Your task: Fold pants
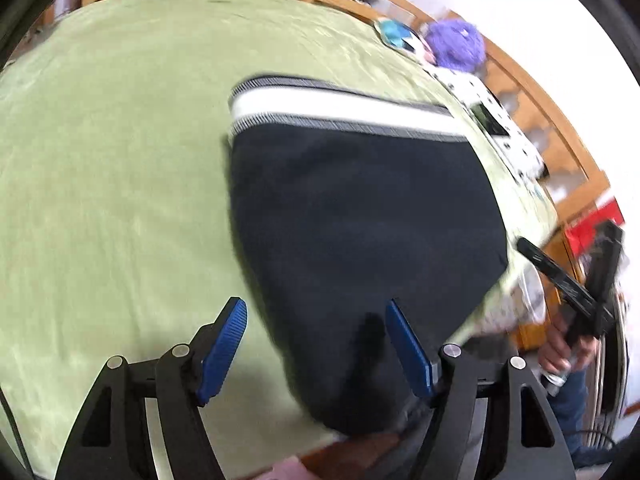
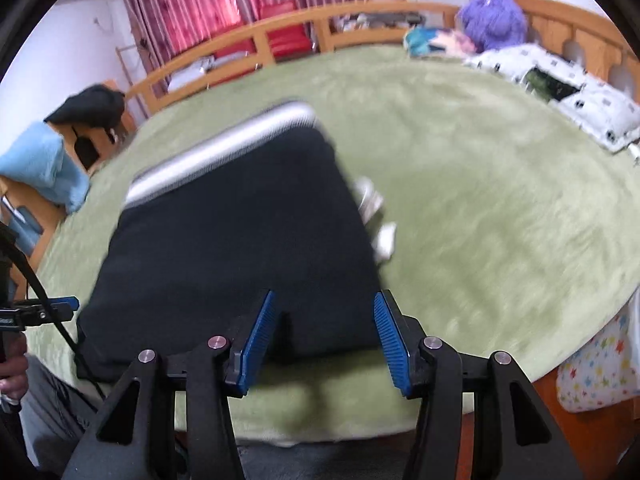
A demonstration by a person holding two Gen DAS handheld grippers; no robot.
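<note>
On the bed [image 2: 460,200], a green blanket covers the whole top, giving a broad flat surface for folding. Black pants [image 1: 360,220] lie near the front edge as a compact rectangle, white-and-grey waistband [image 1: 340,110] at 12 o'clock, so the fold looks largely done. Small white tabs, perhaps labels or drawstring ends, poke out at the bundle's 3 o'clock side in the right wrist view. Spotted pillows [image 2: 560,84] and a purple plush toy [image 2: 494,16] sit well apart at the headboard, clear of the work. Left tongs [image 1: 316,344] stand wide open over the bundle's near left edge, holding nothing. Right tongs [image 2: 324,340] are about half open at the near right corner, pads off the cloth: judged released.
</note>
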